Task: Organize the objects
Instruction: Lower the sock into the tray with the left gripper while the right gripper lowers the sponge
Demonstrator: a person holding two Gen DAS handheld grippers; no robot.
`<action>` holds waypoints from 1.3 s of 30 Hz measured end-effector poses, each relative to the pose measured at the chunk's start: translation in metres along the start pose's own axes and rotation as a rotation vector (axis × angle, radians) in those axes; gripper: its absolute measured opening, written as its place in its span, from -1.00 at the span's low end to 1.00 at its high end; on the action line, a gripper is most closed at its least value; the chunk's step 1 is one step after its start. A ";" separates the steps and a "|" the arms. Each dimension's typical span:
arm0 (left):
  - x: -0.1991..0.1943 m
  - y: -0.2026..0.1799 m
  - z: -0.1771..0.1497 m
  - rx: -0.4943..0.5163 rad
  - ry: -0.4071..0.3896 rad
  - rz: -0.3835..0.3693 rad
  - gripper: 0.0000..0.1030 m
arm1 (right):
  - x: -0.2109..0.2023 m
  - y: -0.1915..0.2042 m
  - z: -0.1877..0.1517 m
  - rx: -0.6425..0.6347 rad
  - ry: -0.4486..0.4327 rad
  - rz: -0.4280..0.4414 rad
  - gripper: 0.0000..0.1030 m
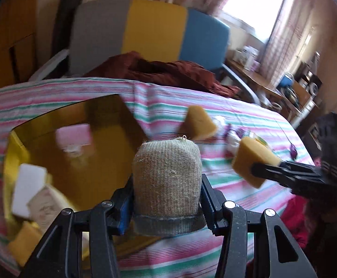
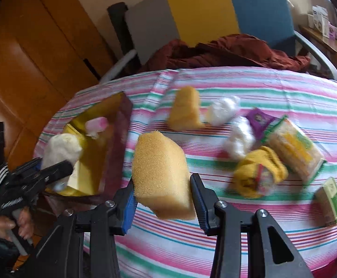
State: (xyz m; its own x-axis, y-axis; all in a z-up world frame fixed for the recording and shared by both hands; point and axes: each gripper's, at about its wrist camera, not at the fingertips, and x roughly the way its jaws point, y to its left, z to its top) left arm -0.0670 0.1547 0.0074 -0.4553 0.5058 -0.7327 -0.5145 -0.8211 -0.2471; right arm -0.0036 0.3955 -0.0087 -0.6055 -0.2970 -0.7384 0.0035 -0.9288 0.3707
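My left gripper (image 1: 166,190) is shut on a beige knitted scrubber (image 1: 167,178) and holds it above the striped cloth, just right of the gold box (image 1: 112,120); it also shows in the right wrist view (image 2: 59,150). My right gripper (image 2: 162,185) is shut on a yellow sponge (image 2: 161,176), held above the cloth right of the box (image 2: 119,129); the left wrist view shows this sponge (image 1: 251,159) too. A second yellow sponge (image 2: 184,111) lies on the cloth. The box holds a pink item (image 1: 75,136), a white block (image 1: 27,190) and a small sponge (image 1: 24,241).
On the striped cloth (image 2: 284,92) lie two white wads (image 2: 224,111), a purple sachet (image 2: 261,120), a wrapped yellow pack (image 2: 296,150), a yellow cloth bundle (image 2: 258,176) and a green carton (image 2: 330,201). A chair with red fabric (image 2: 226,51) stands behind.
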 end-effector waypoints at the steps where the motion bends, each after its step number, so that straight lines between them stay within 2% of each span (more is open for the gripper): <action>1: -0.002 0.007 0.000 -0.010 -0.004 0.007 -0.01 | 0.001 0.011 0.001 -0.014 -0.002 0.012 -0.16; 9: -0.025 0.071 0.004 -0.125 -0.053 0.054 -0.01 | 0.030 0.109 0.009 -0.196 0.028 0.092 -0.16; 17: -0.045 0.115 0.007 -0.215 -0.097 0.083 -0.01 | 0.080 0.158 0.000 -0.298 0.122 0.032 -0.16; 22: -0.043 0.114 0.011 -0.237 -0.100 0.013 -0.01 | 0.103 0.165 -0.010 -0.333 0.168 -0.001 -0.16; 26: -0.020 0.098 0.011 -0.199 -0.064 -0.034 0.00 | 0.119 0.166 -0.021 -0.360 0.212 0.005 -0.16; 29: 0.005 0.093 0.009 -0.198 -0.017 -0.033 0.00 | 0.127 0.161 -0.029 -0.348 0.242 0.021 -0.16; 32: 0.028 0.092 0.001 -0.192 0.039 -0.003 0.00 | 0.122 0.153 -0.030 -0.310 0.232 0.058 -0.12; 35: 0.046 0.091 -0.010 -0.173 0.123 0.038 0.01 | 0.113 0.145 -0.031 -0.284 0.215 0.081 0.06; 39: 0.046 0.075 -0.020 -0.096 0.129 0.045 0.10 | 0.098 0.134 -0.032 -0.246 0.183 0.072 0.17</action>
State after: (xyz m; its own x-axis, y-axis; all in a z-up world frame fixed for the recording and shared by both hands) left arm -0.1115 0.1109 -0.0574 -0.3759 0.4350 -0.8182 -0.4210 -0.8667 -0.2674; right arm -0.0369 0.2344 -0.0493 -0.4438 -0.3780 -0.8125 0.2474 -0.9231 0.2943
